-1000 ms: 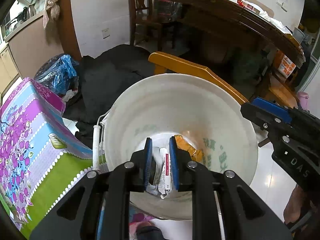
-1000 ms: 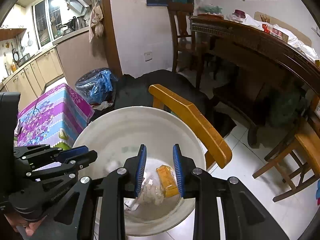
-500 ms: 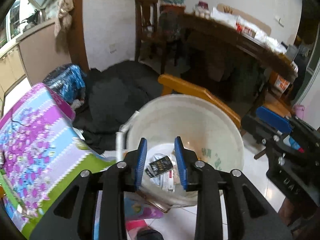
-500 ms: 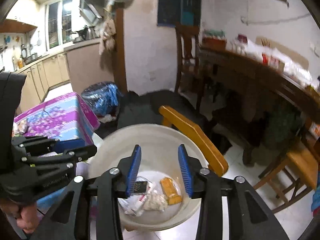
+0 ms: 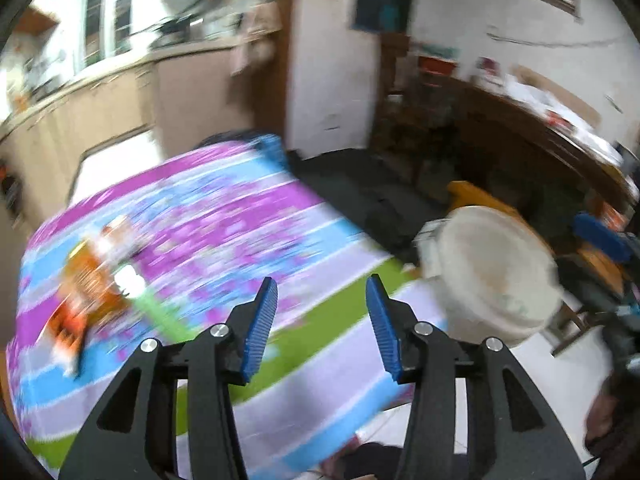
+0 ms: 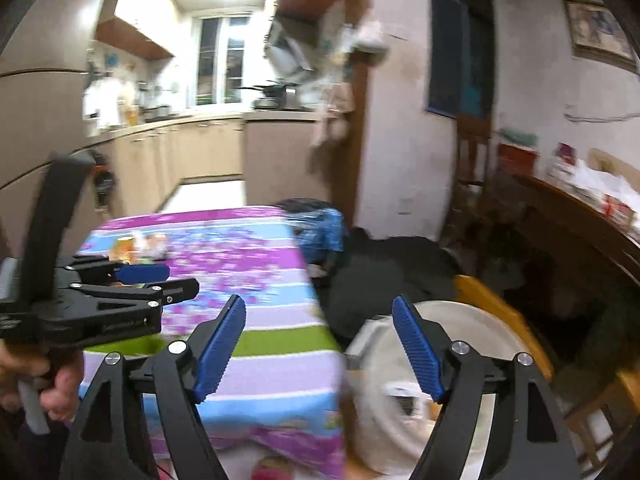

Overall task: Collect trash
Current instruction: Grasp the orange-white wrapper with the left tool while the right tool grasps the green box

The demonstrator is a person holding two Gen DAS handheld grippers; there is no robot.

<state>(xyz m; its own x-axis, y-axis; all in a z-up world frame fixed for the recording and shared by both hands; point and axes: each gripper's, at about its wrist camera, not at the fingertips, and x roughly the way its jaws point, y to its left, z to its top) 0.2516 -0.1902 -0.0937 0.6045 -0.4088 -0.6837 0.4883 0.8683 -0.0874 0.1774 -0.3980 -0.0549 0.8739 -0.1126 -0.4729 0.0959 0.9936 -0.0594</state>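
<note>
A white bucket [image 5: 496, 276] [image 6: 400, 392] stands on the floor beside the table, with wrappers lying in its bottom. My left gripper [image 5: 322, 294] hangs over the flowered tablecloth [image 5: 224, 248]; its jaws are opening and nothing is between them. Blurred orange and white wrappers [image 5: 88, 280] lie on the cloth to its left. My right gripper [image 6: 318, 320] is over the table's corner and the bucket's rim, jaws opening wide and empty. The left gripper [image 6: 138, 276] shows at the left of the right wrist view, held by a hand [image 6: 52, 396].
A yellow wooden chair back [image 6: 500, 320] rises behind the bucket. Black and blue bags [image 6: 324, 232] lie on the floor past the table. A dark wooden table [image 6: 580, 216] loaded with things stands at right. Kitchen cabinets [image 6: 180, 152] are at the back.
Both grippers were shut over the bucket, each over wrappers. They have opened, lifted and swung left toward the flowered table. The bucket has slid to the right in both views.
</note>
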